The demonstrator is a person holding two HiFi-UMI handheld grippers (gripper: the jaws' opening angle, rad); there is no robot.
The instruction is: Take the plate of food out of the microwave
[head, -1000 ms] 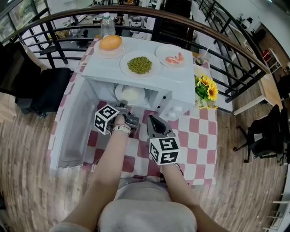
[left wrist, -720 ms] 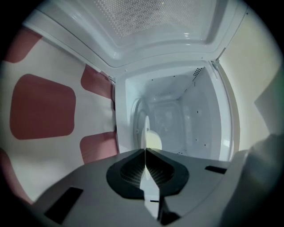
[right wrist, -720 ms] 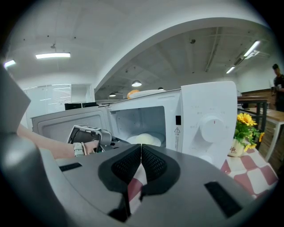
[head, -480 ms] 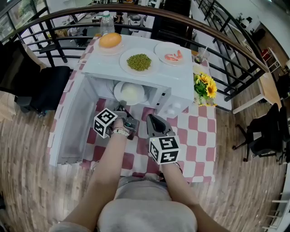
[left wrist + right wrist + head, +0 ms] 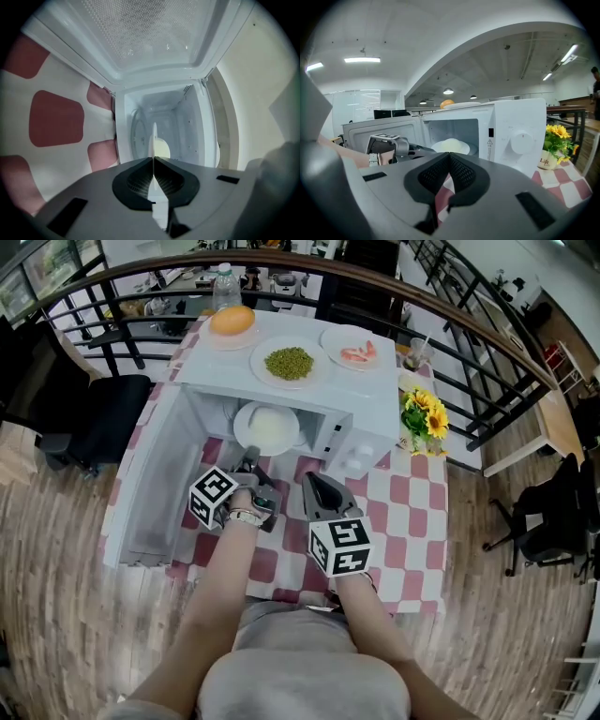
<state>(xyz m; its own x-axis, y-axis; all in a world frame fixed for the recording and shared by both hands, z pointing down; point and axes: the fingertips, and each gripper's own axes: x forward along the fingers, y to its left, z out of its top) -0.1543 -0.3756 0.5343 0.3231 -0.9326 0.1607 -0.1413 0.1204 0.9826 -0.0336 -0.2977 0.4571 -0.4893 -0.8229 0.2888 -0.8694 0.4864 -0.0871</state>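
Observation:
A white plate (image 5: 267,427) heaped with white food sticks partway out of the open white microwave (image 5: 370,432). My left gripper (image 5: 251,465) is shut on the plate's near rim. In the left gripper view the plate (image 5: 153,138) shows edge-on between the pads of the left gripper (image 5: 153,158), with the microwave cavity (image 5: 187,117) behind it. My right gripper (image 5: 314,487) hovers shut and empty over the checked cloth, just right of the left one. The right gripper view shows the right gripper (image 5: 449,155) closed, the plate (image 5: 451,146) in the opening, and the left gripper (image 5: 389,147) in front of it.
The microwave door (image 5: 155,479) hangs open to the left. On top of the microwave stand a plate of green peas (image 5: 290,364), a plate of shrimp (image 5: 355,352) and an orange bun (image 5: 232,322). Sunflowers (image 5: 424,418) stand at the right; a railing (image 5: 469,343) runs behind.
The left gripper has drawn back toward me with the plate, so more of the plate shows outside the microwave opening. The right gripper has stayed about where it was.

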